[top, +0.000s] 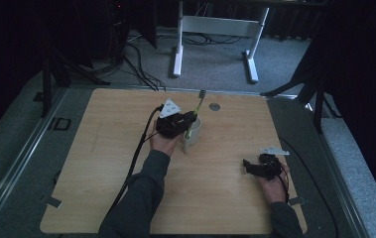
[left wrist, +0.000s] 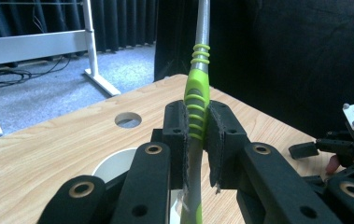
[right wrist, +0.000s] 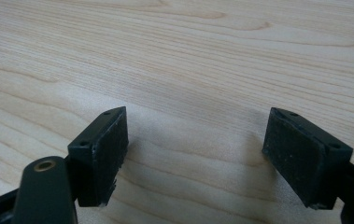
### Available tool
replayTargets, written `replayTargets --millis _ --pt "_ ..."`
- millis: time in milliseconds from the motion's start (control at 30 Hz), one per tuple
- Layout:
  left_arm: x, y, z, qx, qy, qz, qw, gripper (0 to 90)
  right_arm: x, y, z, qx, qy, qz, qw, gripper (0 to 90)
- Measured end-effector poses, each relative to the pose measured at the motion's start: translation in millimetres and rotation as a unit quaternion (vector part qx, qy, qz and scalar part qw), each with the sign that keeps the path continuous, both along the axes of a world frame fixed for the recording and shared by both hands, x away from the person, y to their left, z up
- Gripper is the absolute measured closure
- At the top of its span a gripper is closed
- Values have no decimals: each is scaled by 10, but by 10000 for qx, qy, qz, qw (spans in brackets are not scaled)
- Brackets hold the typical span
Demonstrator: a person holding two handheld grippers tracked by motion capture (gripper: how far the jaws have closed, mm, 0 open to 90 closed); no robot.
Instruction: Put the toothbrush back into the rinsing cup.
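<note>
My left claw [left wrist: 197, 140] is clamped on the green toothbrush [left wrist: 196, 100], its two black pads pressed flat against the ribbed green grip from either side with no gap showing. The handle runs up between the pads and on past them as a grey shaft, tilted slightly; below the pads it carries on downward toward the white cup [left wrist: 114, 163], whose rim shows just behind my claw's linkage in the left gripper view. In the high view my left claw [top: 191, 119] sits over the middle of the desk [top: 101, 163], right at the cup [top: 192, 136], and the toothbrush [top: 198, 106] slants up out of it with its bristle head pointing toward the far edge. Whether the lower end of the brush touches the inside of the cup I cannot tell, since my claw covers it. A round grommet hole [top: 215, 106] lies in the desk just beyond the cup.

My right claw [right wrist: 195, 158] stands wide apart and holds nothing: bare wood grain shows between its two pads [right wrist: 102, 154], which hang close above the desk. In the high view it [top: 249, 166] rests near the right edge of the desk, well apart from the cup and the brush, with my hand behind it.
</note>
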State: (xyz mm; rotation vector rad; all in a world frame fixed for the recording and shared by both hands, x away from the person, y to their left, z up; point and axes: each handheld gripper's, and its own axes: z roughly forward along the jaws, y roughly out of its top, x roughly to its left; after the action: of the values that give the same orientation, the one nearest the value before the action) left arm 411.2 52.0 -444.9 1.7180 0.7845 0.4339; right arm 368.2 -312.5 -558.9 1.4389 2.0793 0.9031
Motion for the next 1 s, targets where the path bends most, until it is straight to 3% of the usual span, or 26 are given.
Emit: replayTargets --millis 533,633,767,800,833,1000 --pt "-101 2 -80 185 -5 -2 9998 779 1 -1 0 -5 -4 7 10000 217" --pt "-149 32 -84 115 17 -93 9999 779 0 -1 0 -7 -2 8 10000 217" --pt "-224 20 -126 339 24 -110 9994 540 1 -1 0 -5 -3 4 10000 217" --pt "-295 -2 -164 571 -71 63 9983 540 1 0 0 -6 -4 4 10000 217" --pt "-311 -1 -171 611 -76 66 9981 431 1 0 0 -5 -6 3 10000 217" --pt "-348 13 -178 761 -93 72 9970 372 0 0 0 -4 -4 3 10000 217"
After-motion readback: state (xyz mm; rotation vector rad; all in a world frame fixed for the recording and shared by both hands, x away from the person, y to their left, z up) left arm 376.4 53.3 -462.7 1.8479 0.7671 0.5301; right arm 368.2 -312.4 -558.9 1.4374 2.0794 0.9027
